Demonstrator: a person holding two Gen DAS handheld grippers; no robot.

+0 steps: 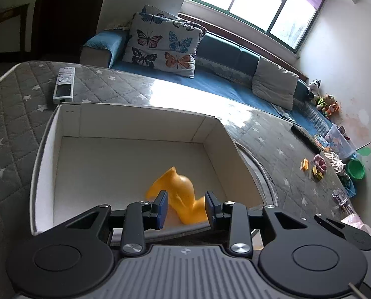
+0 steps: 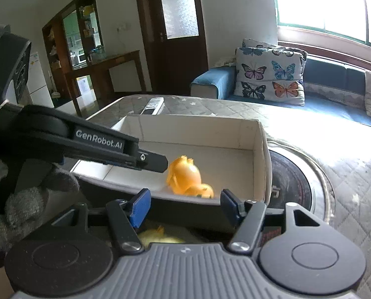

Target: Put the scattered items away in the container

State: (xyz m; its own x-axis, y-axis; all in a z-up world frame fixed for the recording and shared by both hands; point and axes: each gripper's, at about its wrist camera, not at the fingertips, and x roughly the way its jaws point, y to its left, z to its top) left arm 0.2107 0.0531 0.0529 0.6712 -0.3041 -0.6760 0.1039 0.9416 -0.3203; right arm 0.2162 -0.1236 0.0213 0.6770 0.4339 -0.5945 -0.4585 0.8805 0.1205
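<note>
Drop-off step, judging by the layout. Left gripper point(image 1: 186, 199) reaching over the near wall of the white box point(image 1: 135, 124), fingers set apart on either side of the yellow toy point(image 1: 178, 186). No telling from the left wrist view whether the pads press on the toy or merely flank it: gap about as wide as the toy's lower part, and the toy is blurred.

From the right wrist view, the yellow toy point(image 2: 185, 177) low inside the box point(image 2: 197, 129), near the front wall and seemingly down on the floor, just beyond the tip of the left gripper point(image 2: 160, 165). Probably let go, or on the point of it.

Right gripper point(image 2: 185, 199) in front of the box, outside it, fingers spread wide with nothing between them. Beneath it a pale yellow shape point(image 2: 160, 236), too dim to name, possibly another item to collect.

More small toys point(image 1: 317, 167) scattered on the quilted bench point(image 1: 272, 144) well to the right of the box; a remote control point(image 1: 64, 84) lying beyond the box's far corner.

Next: open the left fingers fully if not already free, lift straight up and back without catching the near wall, then pick a fresh target. For the right side, a short descent onto the pale shape below, once identified.
</note>
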